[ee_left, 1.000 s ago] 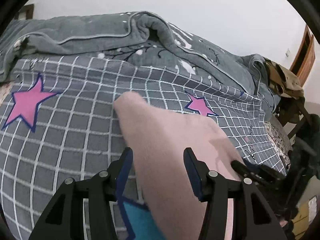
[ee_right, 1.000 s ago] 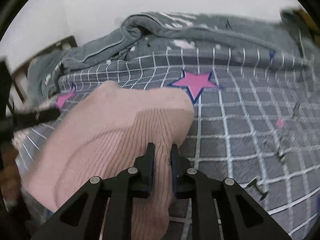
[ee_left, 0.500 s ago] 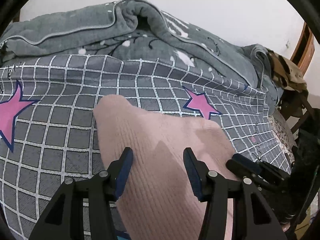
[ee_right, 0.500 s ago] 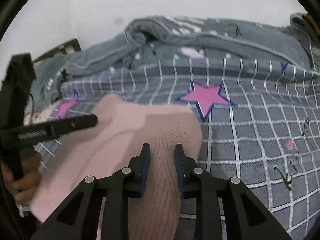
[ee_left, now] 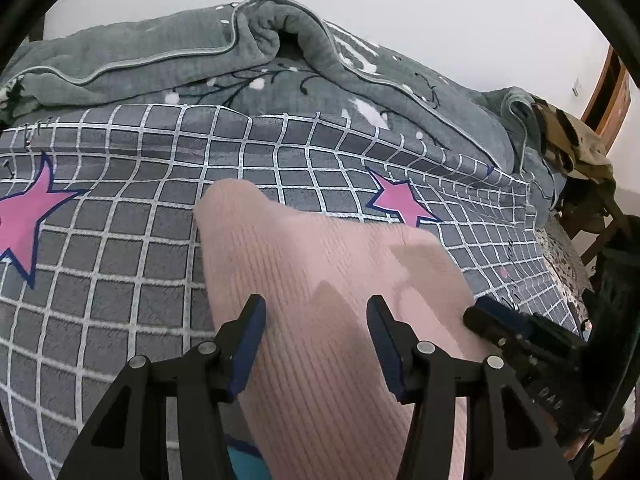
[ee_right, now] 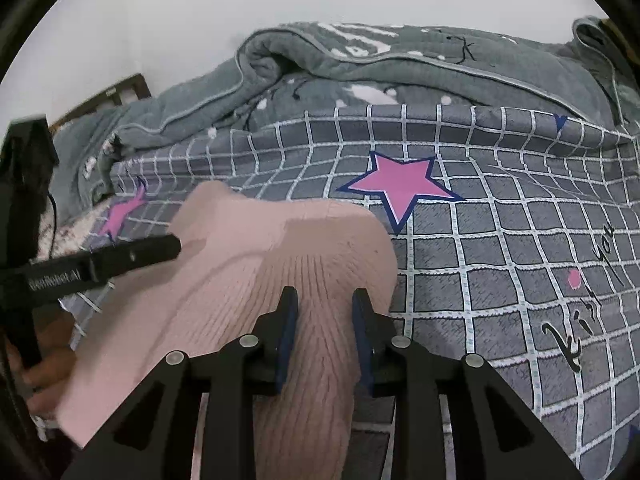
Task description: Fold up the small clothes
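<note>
Knitwear fills the near field of both wrist views: a pink ribbed garment point(ee_left: 320, 320) lies spread on a grey grid-patterned bedsheet point(ee_left: 120, 280) printed with pink stars. In the left wrist view the left gripper point(ee_left: 316, 320) stands over the knit with its jaws moderately wide, the fabric passing beneath and between the blue pads point(ee_left: 250, 344) without being pinched. In the right wrist view the right gripper point(ee_right: 325, 320) has its jaws narrow and opening; a raised ridge of the pink garment point(ee_right: 304, 272) sits between them, and the pads seem to be just off it. The left tool's finger reaches over the knit's left part there, with a hand point(ee_right: 44, 364) on its handle. Past the garment, one pink star point(ee_right: 400, 188) lies just beside its far edge. Farthest back, a rumpled grey blanket point(ee_right: 400, 72) is heaped against the white wall.
</note>
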Demonstrator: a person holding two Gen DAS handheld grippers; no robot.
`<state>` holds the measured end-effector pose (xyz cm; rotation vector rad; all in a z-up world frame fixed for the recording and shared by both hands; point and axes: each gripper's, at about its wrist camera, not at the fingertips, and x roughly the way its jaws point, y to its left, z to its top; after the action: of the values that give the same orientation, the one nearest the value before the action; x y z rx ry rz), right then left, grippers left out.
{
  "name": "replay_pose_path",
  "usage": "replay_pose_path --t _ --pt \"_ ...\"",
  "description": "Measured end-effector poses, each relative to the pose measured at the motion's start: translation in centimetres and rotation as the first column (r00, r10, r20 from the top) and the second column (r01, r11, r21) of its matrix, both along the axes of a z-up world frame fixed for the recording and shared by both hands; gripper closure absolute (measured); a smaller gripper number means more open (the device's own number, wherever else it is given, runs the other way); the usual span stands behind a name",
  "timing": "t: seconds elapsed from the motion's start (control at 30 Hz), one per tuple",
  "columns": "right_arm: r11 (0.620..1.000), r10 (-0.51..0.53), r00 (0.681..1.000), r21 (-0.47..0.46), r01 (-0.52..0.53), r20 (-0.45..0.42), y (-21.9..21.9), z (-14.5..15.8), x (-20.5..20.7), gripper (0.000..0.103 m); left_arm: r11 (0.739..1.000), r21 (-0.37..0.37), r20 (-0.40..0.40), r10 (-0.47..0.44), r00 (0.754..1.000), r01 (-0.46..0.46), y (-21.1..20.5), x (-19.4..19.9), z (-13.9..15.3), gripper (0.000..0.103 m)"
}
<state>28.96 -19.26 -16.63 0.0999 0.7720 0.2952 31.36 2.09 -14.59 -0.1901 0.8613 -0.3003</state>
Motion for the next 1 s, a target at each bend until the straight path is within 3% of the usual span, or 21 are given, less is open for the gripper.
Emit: replay_pose_path --t 0.33,0.5,0.6,0.8,1.0 --pt "0.997 0.077 0.992 -0.024 -0.075 0.098 0.5 1.3 -5.8 0.070 0.996 0.085 0.044 0.001 0.999 -0.005 -0.4 -6.3 0.2 0.052" --pt "0.995 0.078 0.994 -0.072 -0.073 0.076 0.6 0.7 -7.3 0.070 0.998 0.062 0.035 0.026 0.999 -0.029 -0.3 -8.1 0.2 0.051" --pt "0.994 0.071 0.996 -0.085 -0.065 0.059 0.5 0.2 -7.8 0.069 0.996 0.085 0.029 0.037 0.999 -0.039 -0.7 -8.5 0.0 0.051" --pt "0.996 0.052 0.998 -0.069 -0.049 0.045 0.3 0.3 -8.1 0.068 0.995 0.092 0.023 0.047 0.999 -0.049 -0.6 -9.0 -0.5 0.051" --pt "0.995 0.074 0.997 -0.067 -0.071 0.036 1.1 0.0 -7.9 0.057 0.997 0.066 0.010 0.049 0.999 -0.049 0.1 -9.5 -0.8 0.047"
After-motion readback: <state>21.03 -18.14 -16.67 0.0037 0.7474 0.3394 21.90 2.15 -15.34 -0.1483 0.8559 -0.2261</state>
